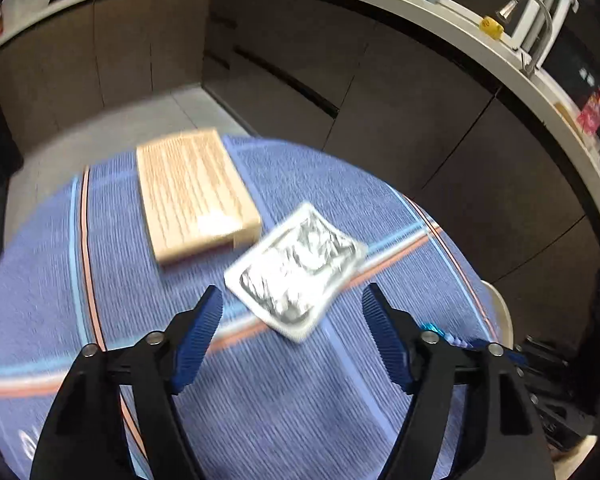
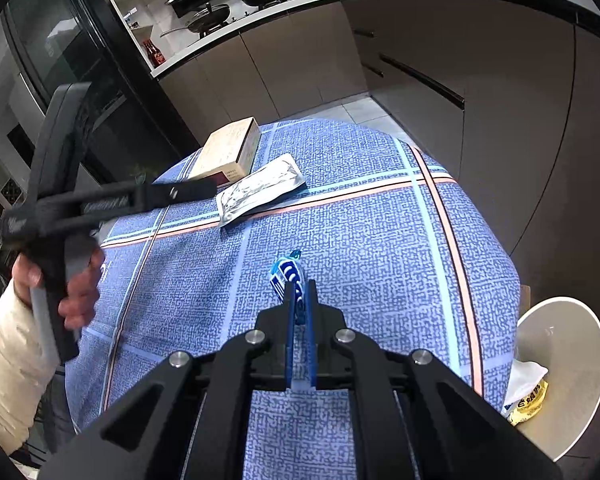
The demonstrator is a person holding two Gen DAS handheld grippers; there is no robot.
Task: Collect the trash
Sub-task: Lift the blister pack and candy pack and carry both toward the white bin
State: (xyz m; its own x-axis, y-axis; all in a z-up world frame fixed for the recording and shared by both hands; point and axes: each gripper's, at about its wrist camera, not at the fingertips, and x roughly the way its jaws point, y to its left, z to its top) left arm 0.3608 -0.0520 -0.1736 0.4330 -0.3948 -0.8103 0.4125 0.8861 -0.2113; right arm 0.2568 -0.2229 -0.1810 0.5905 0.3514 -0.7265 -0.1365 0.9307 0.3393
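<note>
Two grippers over blue tablecloth (image 2: 380, 240). Left gripper (image 1: 292, 306) spread wide above foil packet (image 1: 296, 270), beside cardboard box (image 1: 192, 196). Right gripper (image 2: 300, 294) clamped on blue-white wrapper (image 2: 286, 276).

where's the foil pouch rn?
The foil pouch lies flat on the blue cloth, just right of the box, ahead of the open left gripper.

cloth (image 2: 360, 240) on the bench: woven, matt, rough blue weave | pouch (image 2: 260, 190) at 11 o'clock: crinkled silver foil, glossy | box (image 2: 230, 148) at 11: matt tan cardboard | right tool (image 2: 300, 300): matt black plastic, ribbed blue pads, pinching a glossy blue-white wrapper (image 2: 286, 274) | bin (image 2: 572, 360) at 4: smooth pale plastic
</note>
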